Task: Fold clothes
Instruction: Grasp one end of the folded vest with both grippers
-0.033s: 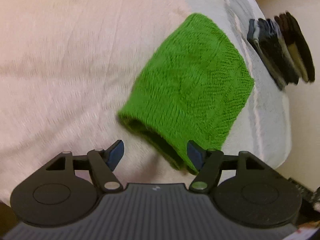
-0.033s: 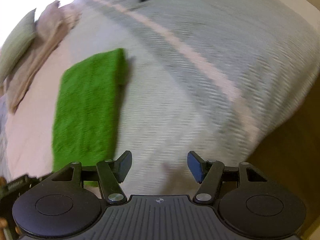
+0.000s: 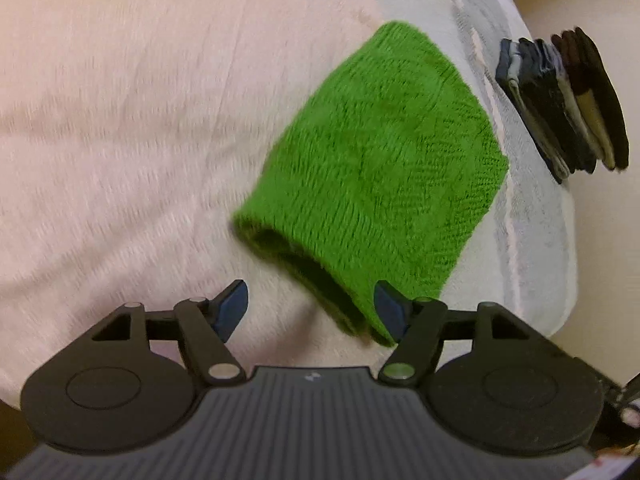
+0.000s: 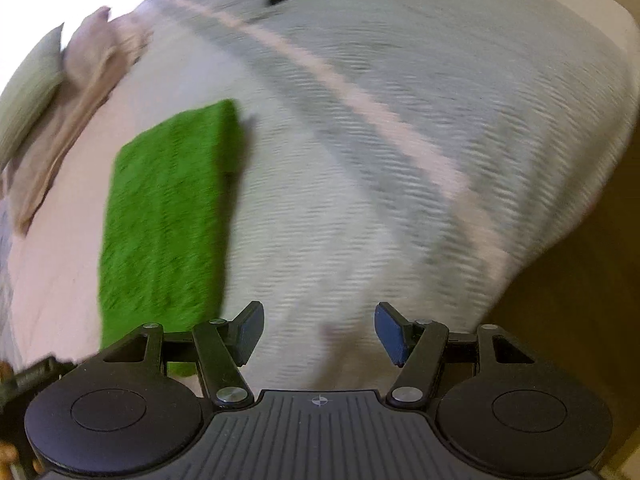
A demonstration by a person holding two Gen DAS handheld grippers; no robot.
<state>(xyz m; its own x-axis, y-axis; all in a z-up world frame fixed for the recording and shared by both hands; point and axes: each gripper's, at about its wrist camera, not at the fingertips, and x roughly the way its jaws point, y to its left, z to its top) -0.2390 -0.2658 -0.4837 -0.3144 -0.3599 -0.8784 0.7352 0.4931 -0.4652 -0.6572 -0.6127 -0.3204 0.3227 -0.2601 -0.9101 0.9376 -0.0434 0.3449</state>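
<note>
Lying folded into a thick rectangle, the green knitted garment [image 3: 372, 176] rests on a bed, straddling the line where a pale pink fuzzy blanket [image 3: 120, 120] meets a light grey textured bedspread [image 4: 400, 160] crossed by a darker grey band and a thin pink stripe. No writing or brand can be read anywhere; the only marks are a small pale emblem on each gripper's ribbed grey body, too small to make out. The left gripper [image 3: 310, 308] hovers with its blue-padded fingers spread wide and empty, the garment's rolled near edge just ahead of and between them. The right gripper [image 4: 319, 330] is likewise spread and holding nothing, over bare bedspread with the garment off to its left. Near the bed's far edge stands a stack of folded dark clothes [image 3: 564, 104], black, navy and cream. A crumpled beige cloth [image 4: 76, 92] and a pale green pillow [image 4: 28, 92] lie beyond the garment. Cream floor shows past the bed's edge. Both views are motion-blurred.
</note>
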